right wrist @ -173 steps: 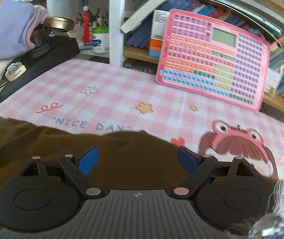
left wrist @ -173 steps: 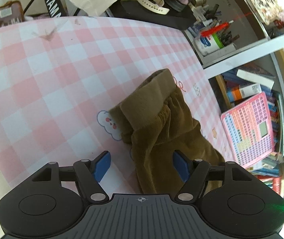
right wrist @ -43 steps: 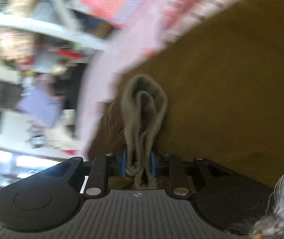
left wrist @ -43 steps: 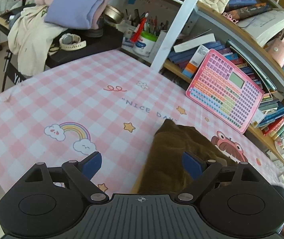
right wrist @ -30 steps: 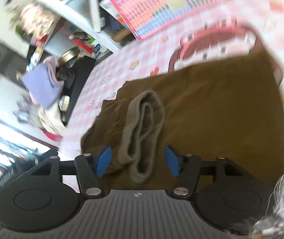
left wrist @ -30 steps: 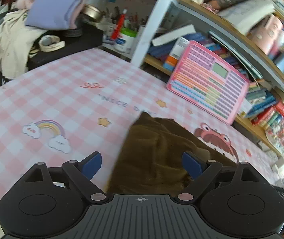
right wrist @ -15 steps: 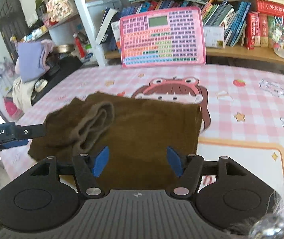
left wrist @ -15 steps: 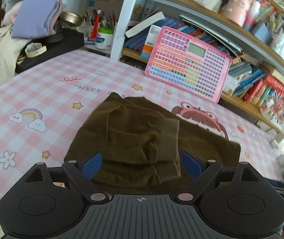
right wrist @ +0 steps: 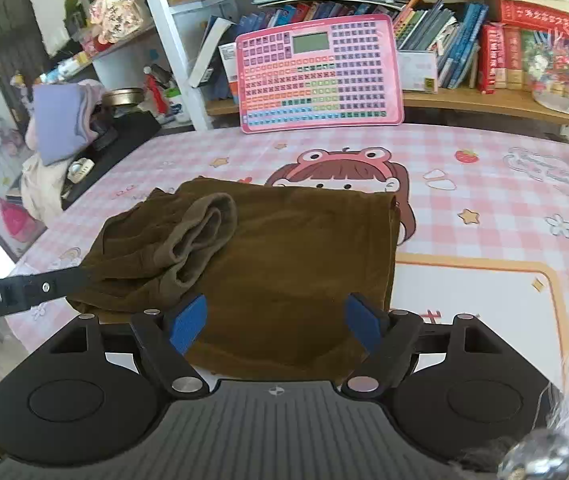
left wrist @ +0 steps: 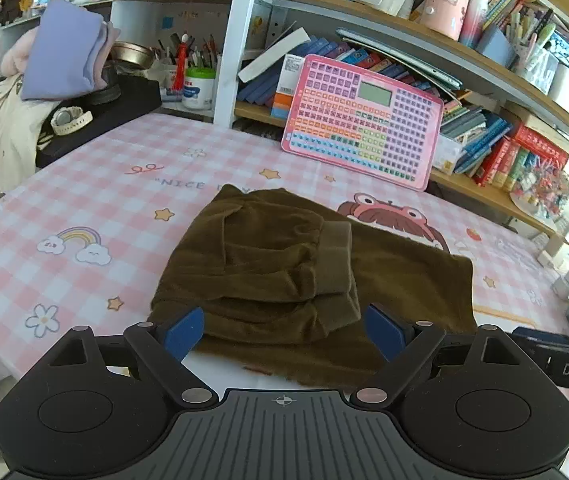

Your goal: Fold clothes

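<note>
My left gripper [left wrist: 282, 334] and right gripper [right wrist: 276, 324] hover agape and empty, the right's jaws having just widened. The brown trousers [right wrist: 284, 256] lie folded on the checked tablecloth [right wrist: 484, 184]: soft, light, limp; I would pinch the ribbed cuffs [right wrist: 200, 236].

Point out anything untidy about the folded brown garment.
The brown garment lies folded on the checked tablecloth, but its ribbed cuffs sit bunched in a lump on the left half, with an uneven left edge.
</note>
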### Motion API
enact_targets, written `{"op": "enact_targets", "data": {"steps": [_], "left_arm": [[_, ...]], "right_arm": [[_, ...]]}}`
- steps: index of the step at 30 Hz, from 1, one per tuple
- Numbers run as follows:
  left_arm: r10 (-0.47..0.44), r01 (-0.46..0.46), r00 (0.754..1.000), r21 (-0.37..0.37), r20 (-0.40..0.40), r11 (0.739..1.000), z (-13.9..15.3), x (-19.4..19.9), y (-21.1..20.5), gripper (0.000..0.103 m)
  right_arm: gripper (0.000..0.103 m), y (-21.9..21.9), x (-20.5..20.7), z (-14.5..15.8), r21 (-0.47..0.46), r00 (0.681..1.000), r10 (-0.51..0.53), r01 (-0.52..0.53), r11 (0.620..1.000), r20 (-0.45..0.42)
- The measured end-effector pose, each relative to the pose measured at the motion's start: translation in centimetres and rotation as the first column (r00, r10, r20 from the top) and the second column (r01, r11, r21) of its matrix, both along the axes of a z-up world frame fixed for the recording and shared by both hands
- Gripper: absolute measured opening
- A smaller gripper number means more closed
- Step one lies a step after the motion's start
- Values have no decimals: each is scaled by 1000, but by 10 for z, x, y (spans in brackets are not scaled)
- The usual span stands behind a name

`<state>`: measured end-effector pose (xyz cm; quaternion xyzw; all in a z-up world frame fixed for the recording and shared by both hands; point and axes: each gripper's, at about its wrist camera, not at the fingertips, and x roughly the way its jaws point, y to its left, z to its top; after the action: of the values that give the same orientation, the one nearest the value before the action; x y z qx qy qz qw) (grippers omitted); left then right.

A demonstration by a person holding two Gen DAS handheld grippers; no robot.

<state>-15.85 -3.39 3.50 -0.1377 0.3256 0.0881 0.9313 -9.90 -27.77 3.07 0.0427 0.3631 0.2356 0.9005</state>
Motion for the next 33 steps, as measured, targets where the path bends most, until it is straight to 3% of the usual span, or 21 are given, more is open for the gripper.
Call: {"op": "enact_targets", "data": {"steps": [4,7,10,12,18,24,30,33], "left_arm": [[-24,24,1000,-1,1,1000,0,-12,10,90],[-64,64,998,-11,-9,998,-3,-19,15,90],[-91,91,996,-22,-13,996,-5,-23,22,90],[-98,97,995,-33,-12,995,-7,-26,26,90],[-113,113,994,-50,-5,992,-10,-33,34,90],[-90,90,996,-44,2,995,-11,-36,37,90],[-43,42,999,-40,-22,998,-15,-32,35,90],[-22,21,999,-28,-30,999,-15,-27,29,90]], "right_arm": [[78,9,-21,2,-30,1000,-16,15,999,-3],[78,13,-38,7,-114,997,71,-71,991,-1],[79,16,-60,20,-250,979,198,-179,951,50],[80,16,-67,26,-278,978,200,-174,945,67],[81,24,-77,19,-158,1000,-2,7,987,30],[82,28,-83,19,-153,998,-47,53,987,43],[82,17,-60,3,-134,985,-158,148,980,-73],[82,14,-50,-2,-102,983,-154,143,984,-103]]}}
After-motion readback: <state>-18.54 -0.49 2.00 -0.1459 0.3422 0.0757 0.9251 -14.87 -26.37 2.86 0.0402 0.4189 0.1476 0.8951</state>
